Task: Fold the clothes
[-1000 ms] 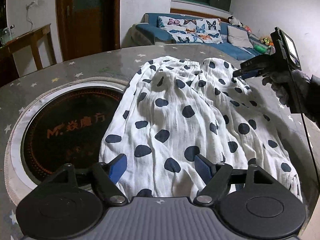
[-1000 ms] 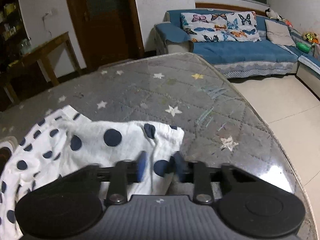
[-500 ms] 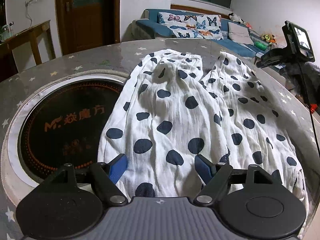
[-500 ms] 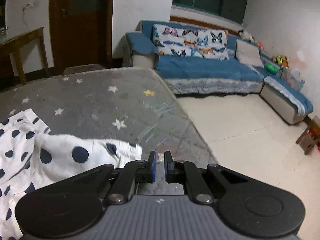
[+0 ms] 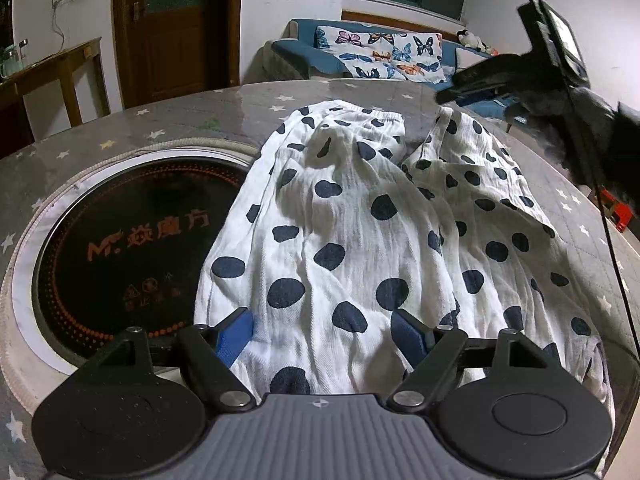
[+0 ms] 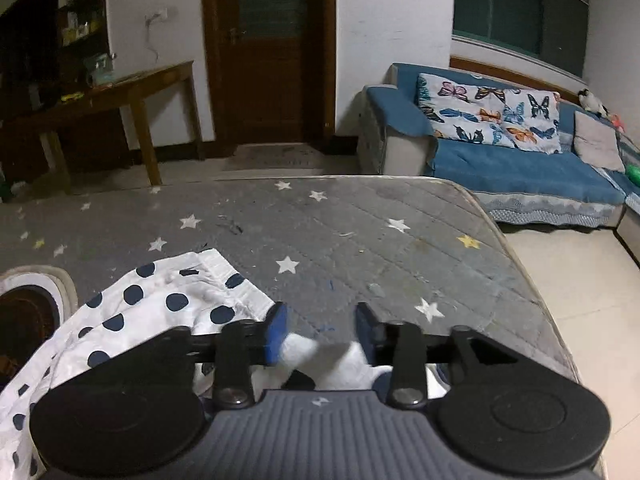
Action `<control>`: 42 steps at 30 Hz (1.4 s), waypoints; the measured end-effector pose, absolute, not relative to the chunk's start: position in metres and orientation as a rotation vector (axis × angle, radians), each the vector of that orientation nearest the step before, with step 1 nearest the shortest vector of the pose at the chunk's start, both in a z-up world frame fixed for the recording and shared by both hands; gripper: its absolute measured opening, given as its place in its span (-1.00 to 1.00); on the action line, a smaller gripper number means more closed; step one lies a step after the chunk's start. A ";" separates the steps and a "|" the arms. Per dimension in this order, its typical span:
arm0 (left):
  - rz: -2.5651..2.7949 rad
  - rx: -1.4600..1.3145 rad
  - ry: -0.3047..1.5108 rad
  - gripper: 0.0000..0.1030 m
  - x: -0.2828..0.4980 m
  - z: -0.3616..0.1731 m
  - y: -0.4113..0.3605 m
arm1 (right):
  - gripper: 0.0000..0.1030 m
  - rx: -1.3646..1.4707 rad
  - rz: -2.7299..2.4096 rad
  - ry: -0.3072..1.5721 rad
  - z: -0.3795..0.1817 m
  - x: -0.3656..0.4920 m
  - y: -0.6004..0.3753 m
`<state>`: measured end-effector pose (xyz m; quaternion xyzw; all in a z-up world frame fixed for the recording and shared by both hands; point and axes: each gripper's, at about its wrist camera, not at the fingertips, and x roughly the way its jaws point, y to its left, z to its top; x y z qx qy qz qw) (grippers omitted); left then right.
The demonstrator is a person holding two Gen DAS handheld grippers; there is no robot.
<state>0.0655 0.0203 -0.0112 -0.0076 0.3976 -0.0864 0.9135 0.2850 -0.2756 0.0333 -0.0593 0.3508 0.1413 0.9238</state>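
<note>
Your right gripper (image 6: 320,326) is opening up again past the polka-dot garment (image 5: 360,232) – repositioning, probably – while your left gripper (image 5: 324,332) is hovering open over its near hem.

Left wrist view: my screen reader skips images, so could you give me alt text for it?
A white garment with dark polka dots lies spread and wrinkled on a grey star-patterned table, its near edge between the open blue fingers of the left gripper. A round black cooktop is set into the table on the left; the right gripper hovers over the garment's far edge.
</note>
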 end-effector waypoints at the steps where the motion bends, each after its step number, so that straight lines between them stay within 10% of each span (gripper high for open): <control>1: -0.179 -0.015 0.819 0.57 0.066 -0.011 0.020 | -0.22 -0.140 0.272 0.735 0.030 0.288 -0.272; 23: -0.192 -0.021 0.810 0.65 0.064 -0.012 0.019 | -0.31 -0.200 0.226 0.839 -0.001 0.269 -0.287; 26: -0.197 -0.023 0.809 0.66 0.064 -0.012 0.019 | -0.78 -0.223 0.192 0.841 -0.005 0.284 -0.281; 29: -0.198 -0.023 0.807 0.67 0.063 -0.013 0.020 | -0.80 -0.174 0.152 0.834 -0.004 0.302 -0.281; 35: -0.198 -0.020 0.802 0.68 0.061 -0.013 0.020 | -0.40 -0.065 0.158 0.807 0.003 0.326 -0.271; 42: -0.147 -0.055 0.763 0.68 0.047 0.000 0.037 | -0.39 -0.166 0.349 0.781 0.011 0.316 -0.210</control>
